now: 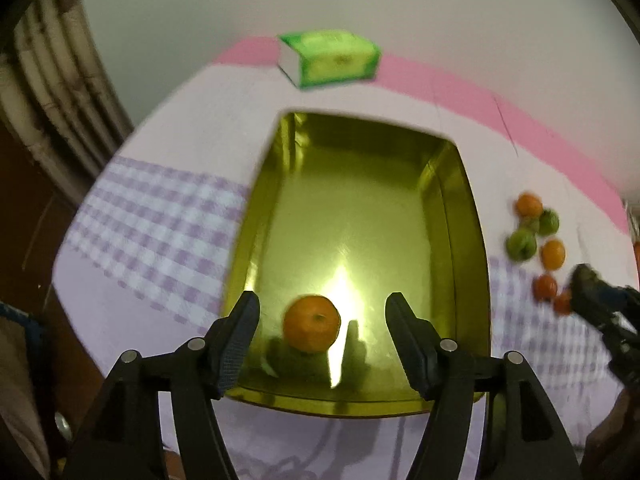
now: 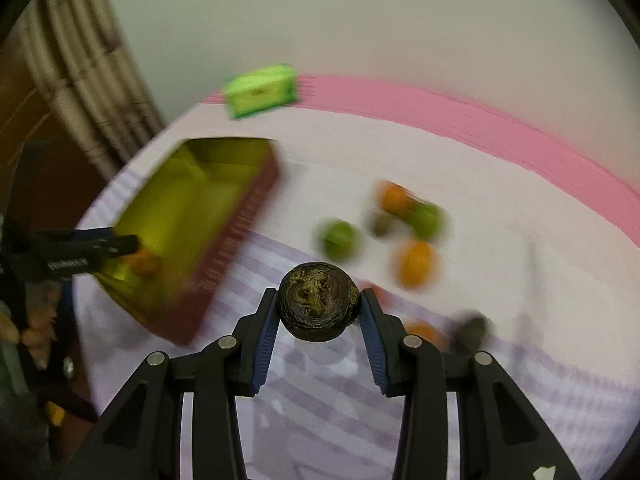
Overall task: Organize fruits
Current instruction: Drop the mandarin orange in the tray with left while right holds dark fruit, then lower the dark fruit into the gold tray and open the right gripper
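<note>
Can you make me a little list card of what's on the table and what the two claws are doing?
tray: gold tin tray on a checked purple cloth
in tray: one orange, near the front edge
left claw: left claw open above the orange, not touching it
right claw: right claw shut on a dark wrinkled fruit, lifted off the cloth
still loose: pile of orange, green and red fruits right of the tray
far back: green box

Left gripper [image 1: 322, 320]: jaws apart above the gold tray [image 1: 472, 240]. One orange [image 1: 312, 323] lies between them (untouched), on the tray floor.
</note>
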